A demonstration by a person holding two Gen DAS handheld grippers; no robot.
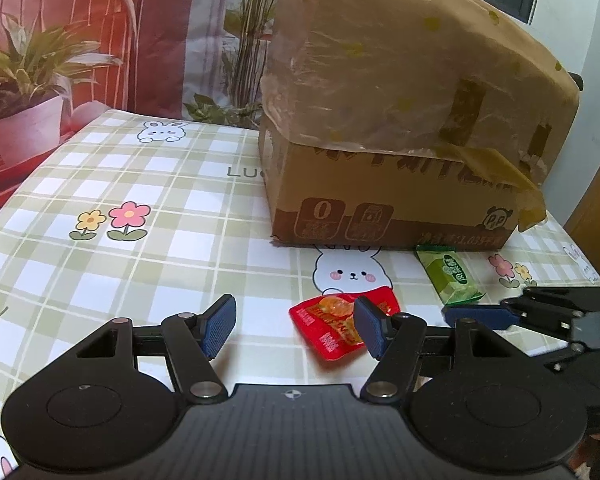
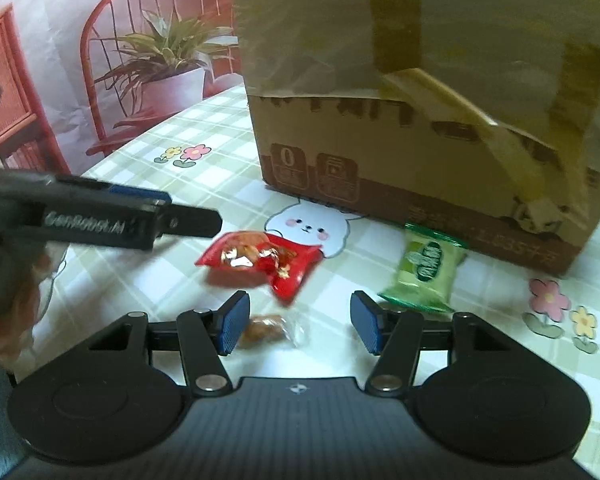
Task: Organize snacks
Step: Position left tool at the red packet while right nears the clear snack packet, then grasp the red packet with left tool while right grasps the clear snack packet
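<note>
I work over a table covered by a green-and-white checked cloth point(image 1: 140, 184) printed with white rabbits and pink and yellow flowers; behind it hangs a backdrop picturing a red wire chair point(image 2: 148, 20) and a potted plant. My landmark is the brown cardboard box point(image 1: 388, 208), taped and draped in yellowish plastic film, standing at the far side of the cloth.

Just in front of the box lies a flat red snack sachet point(image 1: 332, 326), its long axis running diagonally away from the box's front face, one corner pointing toward me. To the right of it, close against the box's lower edge, a pale green wrapped snack bar point(image 1: 452, 278) lies with its length slanting out from the box. A small clear-wrapped brown sweet point(image 2: 270, 330) sits nearer me than both.

The box shows a "0" icon and dark lettering I cannot read; my left tong's side reads "GenRobot.AI".

My left gripper point(image 1: 294, 326) is spread wide, holding nothing. My right gripper point(image 2: 298, 326) is equally wide, empty, the sweet just beside its left pad.
</note>
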